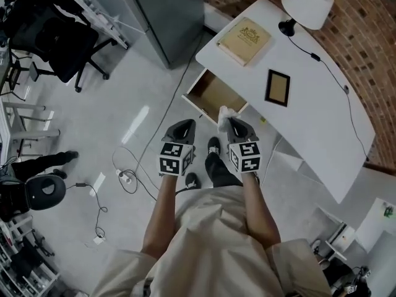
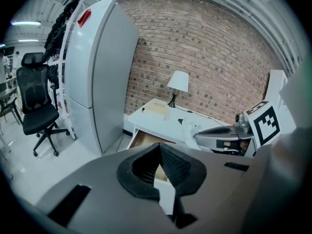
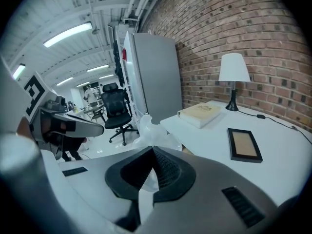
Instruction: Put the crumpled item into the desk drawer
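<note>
Right gripper: jaws closed on the crumpled white item, which protrudes beyond the fingertips as a thin, wrinkled, partly translucent bundle. Left gripper: jaws together at the tips, nothing clamped between them. In the head view, both grippers sit at frame centre, side by side and apart, with the left gripper left of the right gripper; each carries a cube with square markers facing the camera. The crumpled white item sits at the tip of the right gripper, at the lower right corner of the open drawer. The drawer is pulled out from the white desk toward the left of the frame and shows a bare wooden interior. On the desk top, from the upper end downward: a white-shaded lamp with a black cable, a tan book and a dark picture frame lying flat. A grey refrigerator stands at upper centre, left of the desk, and a black office chair occupies the upper left. A brick wall runs along the right edge.
</note>
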### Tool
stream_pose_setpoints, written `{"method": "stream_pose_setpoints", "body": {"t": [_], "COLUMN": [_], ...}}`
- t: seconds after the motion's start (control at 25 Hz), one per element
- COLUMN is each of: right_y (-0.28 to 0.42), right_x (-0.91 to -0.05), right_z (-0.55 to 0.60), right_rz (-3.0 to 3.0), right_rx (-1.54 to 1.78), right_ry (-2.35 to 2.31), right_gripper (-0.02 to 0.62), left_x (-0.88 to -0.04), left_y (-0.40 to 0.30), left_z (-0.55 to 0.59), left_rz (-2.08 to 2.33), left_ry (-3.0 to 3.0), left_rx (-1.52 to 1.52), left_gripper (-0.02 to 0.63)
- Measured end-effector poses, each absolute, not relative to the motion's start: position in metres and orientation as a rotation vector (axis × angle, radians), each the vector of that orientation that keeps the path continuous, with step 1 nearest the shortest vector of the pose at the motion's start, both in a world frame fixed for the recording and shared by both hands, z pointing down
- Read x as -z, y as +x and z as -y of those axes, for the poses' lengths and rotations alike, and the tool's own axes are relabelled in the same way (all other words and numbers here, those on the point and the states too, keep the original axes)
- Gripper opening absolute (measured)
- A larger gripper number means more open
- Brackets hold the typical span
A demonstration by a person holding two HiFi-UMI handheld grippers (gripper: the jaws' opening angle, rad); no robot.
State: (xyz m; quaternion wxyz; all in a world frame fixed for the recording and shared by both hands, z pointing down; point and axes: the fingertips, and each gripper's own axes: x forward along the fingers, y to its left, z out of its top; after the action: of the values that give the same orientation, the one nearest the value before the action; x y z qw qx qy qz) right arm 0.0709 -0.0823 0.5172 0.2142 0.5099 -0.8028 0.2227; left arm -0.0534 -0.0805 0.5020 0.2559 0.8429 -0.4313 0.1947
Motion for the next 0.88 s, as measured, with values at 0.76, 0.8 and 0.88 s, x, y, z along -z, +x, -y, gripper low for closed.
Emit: {"method": "stream_pose_setpoints", "body": {"t": [0.76,0.8,0.88], "right_y": [0.064,0.063,0.064], "right_x": [-0.595,-0.599,-0.607], "right_z": [0.127,0.127,0.128], "right_rz": [2.253,2.252,2.244], "right_rx": [-0.732,-0.735,-0.736], "right_ry": [1.173,1.168,1.16], "right_gripper": [0.025,0.025,0.025], "left_x": [-0.548,-0.55,-0.554], "left_y": [-0.053,-0.054,-0.054], "left_z": [0.104,0.102,0.101], "left_rz": [1.301,1.298,1.287], "left_ry": [2.095,2.09,2.086], "left_rx": [-0.523,-0.528,-0.532], "left_gripper": [0.015,0.015,0.015]}}
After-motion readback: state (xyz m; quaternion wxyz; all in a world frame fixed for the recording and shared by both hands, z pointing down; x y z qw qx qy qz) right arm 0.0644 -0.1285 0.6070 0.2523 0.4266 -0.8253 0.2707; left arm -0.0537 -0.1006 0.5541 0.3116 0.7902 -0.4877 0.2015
